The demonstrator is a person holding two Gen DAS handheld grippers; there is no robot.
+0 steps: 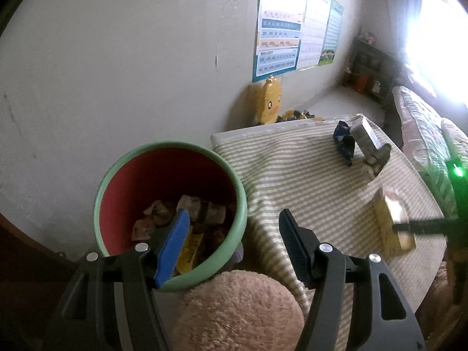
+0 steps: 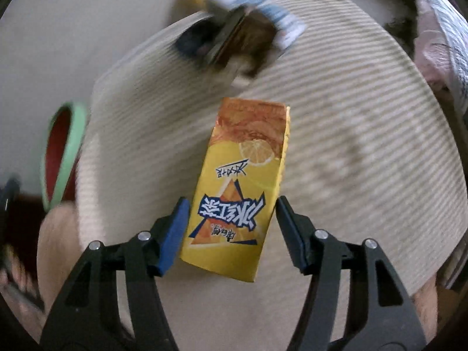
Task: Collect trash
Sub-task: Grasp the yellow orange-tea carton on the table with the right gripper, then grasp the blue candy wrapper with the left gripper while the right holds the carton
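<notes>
Straddling the yellow carton (image 2: 238, 190) lying flat on the striped table (image 2: 365, 134), my right fingers (image 2: 231, 204) stand open, pads clear, so I'd settle lower, then squeeze its long sides squarely, while my left fingers (image 1: 231, 219) hang open, empty, beside the bin (image 1: 117, 172).

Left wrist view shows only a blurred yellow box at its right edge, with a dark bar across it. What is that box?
Observer: A drink carton, yellow with a lemon picture and bold blue-and-white lettering, printed face up on the striped cloth.
Operator: Does the right gripper have it?
Observer: The carton's near half sits between the jaws of the right gripper, with both pads right at its edges. I cannot tell whether they press on it yet.
</notes>
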